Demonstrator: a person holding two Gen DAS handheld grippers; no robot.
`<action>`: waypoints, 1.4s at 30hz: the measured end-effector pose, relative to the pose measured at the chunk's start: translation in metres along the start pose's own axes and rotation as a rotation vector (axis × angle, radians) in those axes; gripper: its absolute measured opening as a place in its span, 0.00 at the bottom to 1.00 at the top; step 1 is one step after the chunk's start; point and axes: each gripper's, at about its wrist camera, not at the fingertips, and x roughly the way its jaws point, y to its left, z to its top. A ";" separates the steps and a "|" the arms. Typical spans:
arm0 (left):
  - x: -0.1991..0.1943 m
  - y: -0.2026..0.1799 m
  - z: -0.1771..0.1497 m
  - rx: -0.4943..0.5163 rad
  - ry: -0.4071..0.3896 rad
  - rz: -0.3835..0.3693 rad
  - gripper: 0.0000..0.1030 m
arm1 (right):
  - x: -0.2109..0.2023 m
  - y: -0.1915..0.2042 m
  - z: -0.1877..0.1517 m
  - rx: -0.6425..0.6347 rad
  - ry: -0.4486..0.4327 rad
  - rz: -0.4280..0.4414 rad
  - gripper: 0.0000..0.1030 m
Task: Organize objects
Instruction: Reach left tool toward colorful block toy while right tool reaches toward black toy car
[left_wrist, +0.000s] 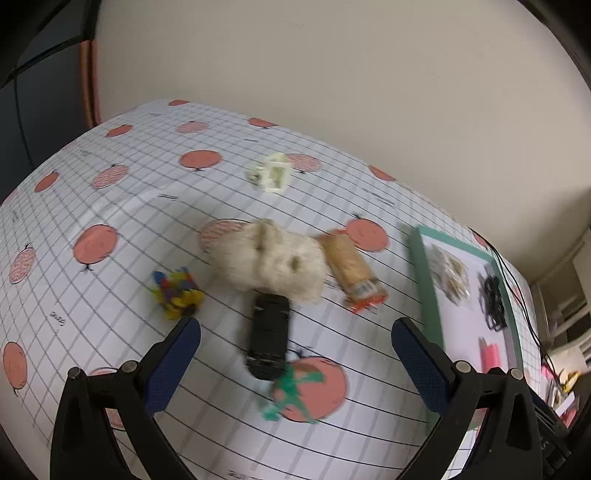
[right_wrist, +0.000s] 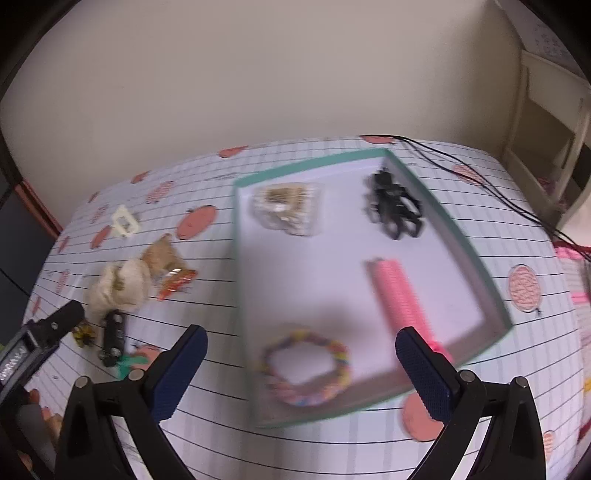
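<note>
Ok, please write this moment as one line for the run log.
left gripper: open, over black toy car | right gripper: open, empty | tray: holds bracelet

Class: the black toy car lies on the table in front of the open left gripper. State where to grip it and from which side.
Grip the black toy car across its narrow middle, from above, with the left gripper. Its long flat sides suit the pads; the fluffy toy touches its far end.
</note>
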 end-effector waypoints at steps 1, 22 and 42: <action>0.000 0.007 0.002 -0.013 0.000 0.004 1.00 | 0.000 0.005 0.000 -0.001 -0.004 0.008 1.00; 0.009 0.119 0.019 -0.259 0.048 0.037 1.00 | 0.031 0.121 -0.023 -0.136 0.066 0.169 0.91; 0.029 0.125 0.012 -0.279 0.189 0.013 1.00 | 0.075 0.168 -0.062 -0.296 0.252 0.091 0.82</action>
